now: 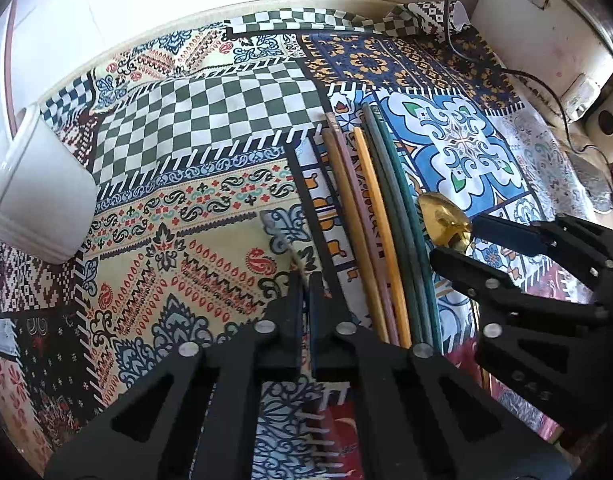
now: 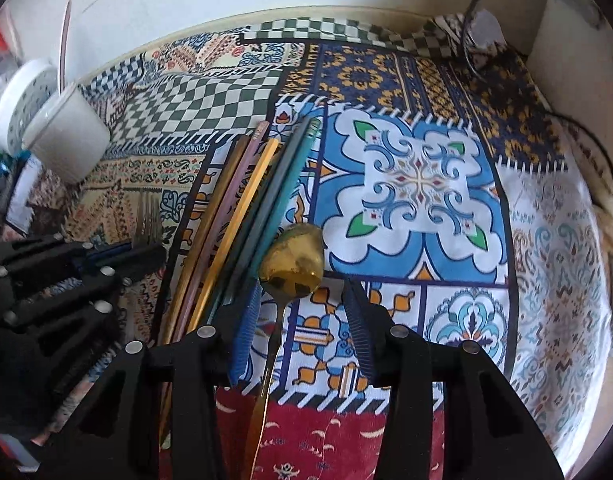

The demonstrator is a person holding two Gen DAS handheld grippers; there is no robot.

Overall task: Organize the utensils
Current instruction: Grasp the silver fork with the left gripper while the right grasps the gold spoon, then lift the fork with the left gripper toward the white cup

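A gold spoon (image 2: 296, 258) is seen lying on the patterned tablecloth (image 2: 418, 184), its bowl pointing away and its handle running back toward the camera. The spoon's neck is straddled by the right gripper (image 2: 302, 316), whose jaws are spread wide on either side of it; whether either pad touches the metal cannot be told. Just to the left of the spoon a bundle of coloured chopsticks (image 2: 242, 208) is laid lengthwise, the green ones nearest the spoon. Further left of the spoon, a fork (image 2: 146, 220) is held pinched in the left gripper (image 1: 305, 280), whose fingers are pressed almost together on it. Well to the left of the spoon a white cup (image 1: 34, 196) is seen tilted in the fisheye view.
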